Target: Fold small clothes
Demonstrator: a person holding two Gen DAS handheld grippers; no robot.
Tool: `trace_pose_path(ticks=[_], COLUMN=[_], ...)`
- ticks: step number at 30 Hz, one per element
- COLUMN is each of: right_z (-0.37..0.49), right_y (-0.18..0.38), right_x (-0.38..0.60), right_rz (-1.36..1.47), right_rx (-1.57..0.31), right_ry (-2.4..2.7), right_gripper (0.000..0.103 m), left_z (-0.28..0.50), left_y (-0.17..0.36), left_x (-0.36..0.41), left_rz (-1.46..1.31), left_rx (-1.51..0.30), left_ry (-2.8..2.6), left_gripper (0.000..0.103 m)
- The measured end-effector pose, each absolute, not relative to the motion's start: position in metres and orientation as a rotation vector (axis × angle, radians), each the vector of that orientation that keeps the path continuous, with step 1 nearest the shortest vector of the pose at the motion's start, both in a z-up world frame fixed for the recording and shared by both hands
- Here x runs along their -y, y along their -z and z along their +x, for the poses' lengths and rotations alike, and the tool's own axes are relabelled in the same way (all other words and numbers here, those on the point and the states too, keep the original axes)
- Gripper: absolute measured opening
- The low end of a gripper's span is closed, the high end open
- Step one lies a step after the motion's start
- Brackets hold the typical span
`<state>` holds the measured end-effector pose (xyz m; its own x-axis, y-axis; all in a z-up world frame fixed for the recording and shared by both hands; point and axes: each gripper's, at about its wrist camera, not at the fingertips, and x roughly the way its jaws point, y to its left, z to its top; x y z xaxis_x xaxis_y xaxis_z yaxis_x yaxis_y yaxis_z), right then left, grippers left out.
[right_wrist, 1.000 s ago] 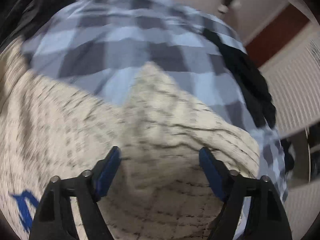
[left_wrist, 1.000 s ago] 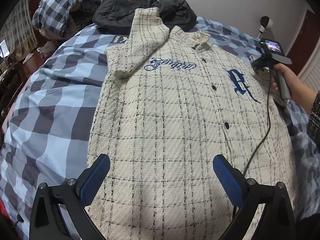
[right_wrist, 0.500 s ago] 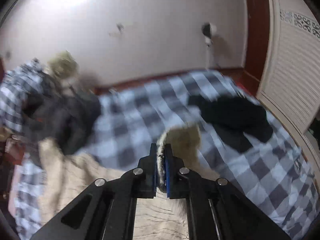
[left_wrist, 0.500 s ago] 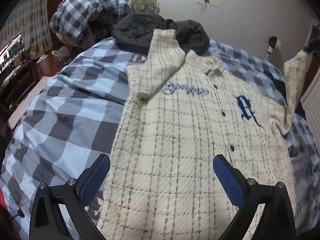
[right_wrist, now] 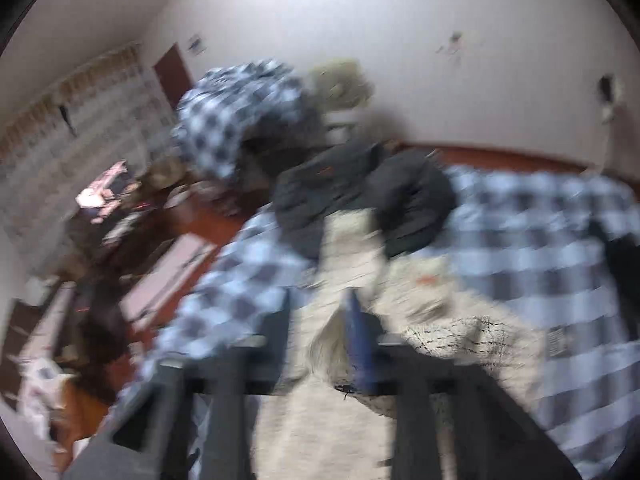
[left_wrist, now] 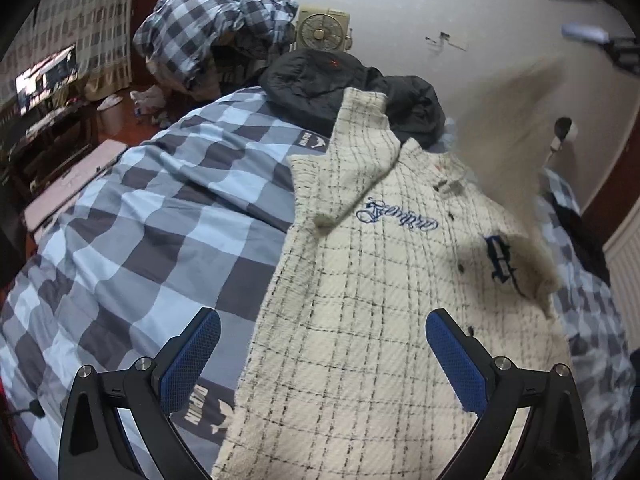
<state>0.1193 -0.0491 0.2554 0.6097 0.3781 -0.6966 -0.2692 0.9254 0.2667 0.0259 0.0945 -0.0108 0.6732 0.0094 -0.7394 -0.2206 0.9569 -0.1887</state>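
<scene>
Broadly, a bed covered by a blue, grey and white checked duvet (left_wrist: pixel 152 216) fills both views, with a white wall behind it. On the duvet lies the cream tweed jacket with a thin black grid pattern (left_wrist: pixel 360 320), front up, buttons closed, blue embroidered lettering across the chest. Its one sleeve is folded in over the chest near the lettering; the other sleeve (left_wrist: pixel 516 168) hangs in the air at the right of the left wrist view, a blurred pale streak from high up down to the jacket's shoulder. Beyond the collar sits a dark puffy black garment (left_wrist: pixel 332 84), and behind that a heap of blue checked bedding (left_wrist: pixel 212 24) beside a small beige box fan (left_wrist: pixel 320 32).

The left tool (left_wrist: pixel 322 354) hovers above the jacket's lower half, its blue-padded jaws spread wide with nothing between them. The right tool (right_wrist: pixel 320 332), heavily blurred, is opening its jaws; a tuft of pale cuff fabric lies between them against the blue pad, and whether it presses on it cannot be told.
</scene>
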Motion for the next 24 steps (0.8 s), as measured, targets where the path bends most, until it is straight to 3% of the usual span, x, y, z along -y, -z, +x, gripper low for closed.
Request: trace_pose_path(ticks=[2,8,17,24], right_z=[0.124,0.116,0.094,0.089], right_y=[-0.248,-0.215,-0.056,0.007], right_x=[0.050,0.089,0.230,0.278], right_rz=[0.215,0.000,-0.188,-0.200], right_rx=[-0.865,-0.884,-1.182,-1.321], right_ry=[-0.383,-0.107,0.310,0.389], right_gripper=[0.085,0.085,0.085,0.085], left_z=[0.024,0.024,0.028,0.036], left_y=[0.010,0.007,0.014,0.024], left_x=[-0.097,-0.092,-0.085,-0.076], left_rz=[-0.286,-0.282,-0.259,-0.215], left_rx=[-0.819,-0.818,-0.844,-0.879], left_ry=[-0.133,-0.108,-0.103,-0.106], left_gripper=[0.103,0.103,0.103,0.103])
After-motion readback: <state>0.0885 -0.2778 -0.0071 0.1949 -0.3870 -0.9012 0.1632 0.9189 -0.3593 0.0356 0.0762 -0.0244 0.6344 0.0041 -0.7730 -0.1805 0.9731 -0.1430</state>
